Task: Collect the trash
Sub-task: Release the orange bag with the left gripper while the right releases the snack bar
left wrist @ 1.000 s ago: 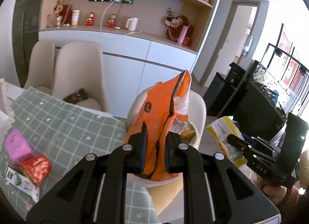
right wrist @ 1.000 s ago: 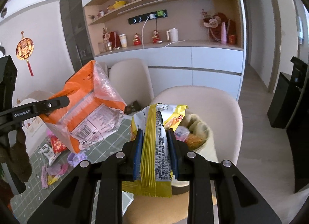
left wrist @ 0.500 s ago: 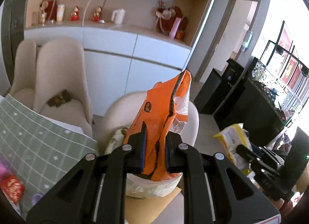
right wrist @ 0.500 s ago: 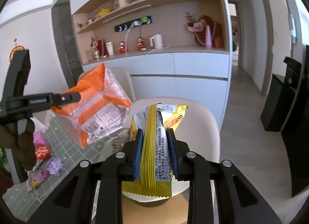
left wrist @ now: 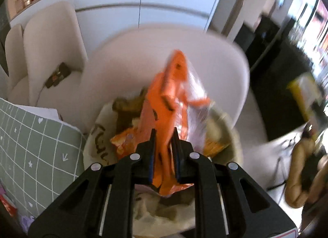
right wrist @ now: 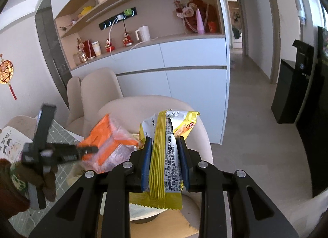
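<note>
My left gripper (left wrist: 164, 133) is shut on an orange snack wrapper (left wrist: 172, 94) and points steeply down at a trash bin (left wrist: 96, 135). The bin has a white lettered liner and holds several wrappers. The wrapper hangs right over the bin's mouth. In the right wrist view the same left gripper (right wrist: 86, 149) holds the orange wrapper (right wrist: 106, 141) at lower left. My right gripper (right wrist: 165, 141) is shut on a yellow-and-silver snack packet (right wrist: 164, 156), above and just short of the bin (right wrist: 143, 215). That yellow packet (left wrist: 303, 90) shows blurred at the right in the left wrist view.
The bin stands on a beige chair (left wrist: 164, 53). A table with a green checked cloth (left wrist: 37, 145) lies to the left, and two more beige chairs (right wrist: 98, 90) stand behind it. White cabinets (right wrist: 174, 63) line the wall. A black appliance (right wrist: 297, 86) stands at right.
My left gripper swung right from the table edge, dropped and tipped down, so the orange wrapper now hangs over the bin. The right gripper with the yellow packet moved closer to the chair.
</note>
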Tool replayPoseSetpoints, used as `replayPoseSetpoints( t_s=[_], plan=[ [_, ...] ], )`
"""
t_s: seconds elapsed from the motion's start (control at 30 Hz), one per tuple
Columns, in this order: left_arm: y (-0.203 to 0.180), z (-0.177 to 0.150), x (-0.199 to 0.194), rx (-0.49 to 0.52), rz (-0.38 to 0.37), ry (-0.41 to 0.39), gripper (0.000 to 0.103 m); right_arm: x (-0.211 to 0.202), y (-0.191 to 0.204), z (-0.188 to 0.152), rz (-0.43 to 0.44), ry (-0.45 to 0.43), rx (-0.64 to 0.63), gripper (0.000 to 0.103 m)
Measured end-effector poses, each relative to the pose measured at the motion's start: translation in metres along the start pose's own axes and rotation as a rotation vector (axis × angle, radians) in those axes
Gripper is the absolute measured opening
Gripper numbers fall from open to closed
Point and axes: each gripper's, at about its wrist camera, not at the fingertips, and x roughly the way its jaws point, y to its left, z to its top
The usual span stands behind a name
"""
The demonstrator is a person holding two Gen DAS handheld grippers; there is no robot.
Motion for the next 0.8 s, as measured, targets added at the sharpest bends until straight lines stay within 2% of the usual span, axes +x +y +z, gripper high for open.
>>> replayPoseSetpoints(
  t_s=[0.1, 0.23, 0.33, 0.37, 0.43, 0.53, 0.67, 0.8],
  plan=[
    [-0.002, -0.008, 0.022, 0.020, 0.023, 0.063, 0.013, 0.017, -0.007, 0.003, 0.014, 0.023, 0.008, 0.025],
    [0.001, -0.012, 0.030, -0.023, -0.004, 0.071, 0.013, 0.044, -0.006, 0.010, 0.051, 0.055, 0.005, 0.025],
    [0.015, -0.010, 0.032, -0.084, -0.044, 0.058, 0.014, 0.060, 0.001, 0.013, 0.083, 0.074, -0.011, 0.025],
    [0.018, -0.010, 0.031, -0.101, -0.055, 0.053, 0.017, 0.065, 0.004, 0.014, 0.093, 0.078, -0.015, 0.025],
    [0.024, -0.010, 0.025, -0.122, -0.083, 0.040, 0.030, 0.074, 0.009, 0.014, 0.114, 0.090, -0.021, 0.025],
    [0.028, -0.014, 0.014, -0.130, -0.114, 0.013, 0.035, 0.091, 0.021, 0.013, 0.146, 0.113, -0.034, 0.025],
    [0.027, -0.014, -0.006, -0.137, -0.124, -0.027, 0.040, 0.107, 0.037, 0.009, 0.182, 0.143, -0.040, 0.025],
    [0.047, -0.018, -0.027, -0.180, -0.121, -0.075, 0.044, 0.119, 0.060, 0.005, 0.213, 0.164, -0.050, 0.025]
  ],
)
